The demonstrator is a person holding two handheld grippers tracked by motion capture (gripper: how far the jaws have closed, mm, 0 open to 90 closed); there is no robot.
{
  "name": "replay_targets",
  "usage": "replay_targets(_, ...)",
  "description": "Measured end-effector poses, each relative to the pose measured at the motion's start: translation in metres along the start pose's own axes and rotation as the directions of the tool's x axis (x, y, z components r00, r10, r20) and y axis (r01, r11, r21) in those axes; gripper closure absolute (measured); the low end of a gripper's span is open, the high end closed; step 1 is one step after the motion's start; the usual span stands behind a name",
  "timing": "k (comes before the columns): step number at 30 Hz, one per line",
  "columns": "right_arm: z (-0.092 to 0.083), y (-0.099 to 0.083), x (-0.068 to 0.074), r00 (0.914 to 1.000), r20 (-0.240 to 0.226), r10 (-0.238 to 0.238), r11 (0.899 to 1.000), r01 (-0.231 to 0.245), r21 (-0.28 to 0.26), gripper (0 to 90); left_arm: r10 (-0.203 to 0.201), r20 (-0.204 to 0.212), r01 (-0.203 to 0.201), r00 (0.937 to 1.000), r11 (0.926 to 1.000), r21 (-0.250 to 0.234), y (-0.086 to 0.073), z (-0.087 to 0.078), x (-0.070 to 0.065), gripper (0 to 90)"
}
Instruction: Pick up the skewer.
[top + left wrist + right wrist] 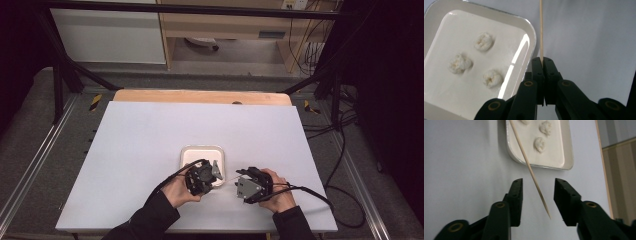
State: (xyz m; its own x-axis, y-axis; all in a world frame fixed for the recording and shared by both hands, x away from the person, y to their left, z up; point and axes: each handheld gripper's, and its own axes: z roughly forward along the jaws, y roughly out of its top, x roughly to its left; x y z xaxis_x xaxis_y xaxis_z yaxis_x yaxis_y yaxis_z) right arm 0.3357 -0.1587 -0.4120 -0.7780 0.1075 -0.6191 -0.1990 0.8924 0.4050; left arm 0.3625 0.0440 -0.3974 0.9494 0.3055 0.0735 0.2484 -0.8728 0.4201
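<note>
Beside the white tray (530, 37), at its 3 o'clock edge: wooden skewer (541, 30) clamped in closed left gripper (541, 60), running toward 12 o'clock. Between parted, untouching pads of right gripper (537, 186): skewer tip above tabletop (461, 157).

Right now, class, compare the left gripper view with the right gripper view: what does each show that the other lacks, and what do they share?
Left gripper view alone: the left hand-held gripper, its jaws shut on a thin wooden skewer, which runs straight up from them.

Right gripper view alone: the right hand-held gripper, its jaws apart with the skewer's pointed end free between them, and a wooden table edge.

Both: the skewer, the white tray with rounded corners, three white fluffy lumps on it, and the pale table surface.
</note>
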Motion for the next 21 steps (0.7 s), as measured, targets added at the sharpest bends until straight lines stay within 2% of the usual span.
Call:
replay_targets(3, -0.002, -0.006, -0.004, 0.9964, 0.009, 0.084, 0.996, -0.084, -0.016, 46.9, -0.013, -0.013, 0.013, 0.9998, 0.9999, -0.003, -0.007, -0.005, 0.002, 88.6)
replay_targets(5, -0.003, -0.010, -0.005, 0.9861, 0.011, 0.166, 0.986, -0.166, -0.028, 40.5, -0.020, -0.021, 0.020, 0.9996, 0.9998, -0.004, -0.012, -0.008, 0.004, 88.6)
replay_targets(8, -0.004, -0.016, -0.006, 0.9681, 0.014, 0.250, 0.968, -0.249, -0.034, 33.2, -0.039, -0.030, 0.039, 0.9988, 0.9991, -0.018, -0.022, -0.012, 0.007, 88.6)
replay_targets(10, -0.004, -0.021, -0.006, 0.9504, 0.011, 0.311, 0.950, -0.311, -0.023, 28.1, -0.054, -0.029, 0.053, 0.9981, 0.9980, -0.036, -0.029, -0.016, 0.009, 88.6)
replay_targets(14, -0.002, -0.029, -0.006, 0.9071, 0.011, 0.421, 0.907, -0.421, 0.003, 20.0, -0.086, -0.042, 0.082, 0.9954, 0.9937, -0.076, -0.043, -0.023, 0.011, 88.6)
replay_targets(17, -0.001, -0.035, -0.007, 0.8801, -0.004, 0.475, 0.880, -0.475, 0.000, 18.1, -0.113, -0.051, 0.107, 0.9923, 0.9882, -0.110, -0.054, -0.029, 0.014, 88.6)
replay_targets(18, -0.001, -0.036, -0.006, 0.8693, -0.011, 0.494, 0.869, -0.494, 0.003, 17.7, -0.124, -0.053, 0.117, 0.9908, 0.9852, -0.125, -0.058, -0.030, 0.014, 88.6)
replay_targets(21, -0.001, -0.038, -0.006, 0.8446, -0.023, 0.535, 0.845, -0.534, 0.023, 13.9, -0.152, -0.061, 0.141, 0.9864, 0.9765, -0.163, -0.070, -0.034, 0.015, 88.6)
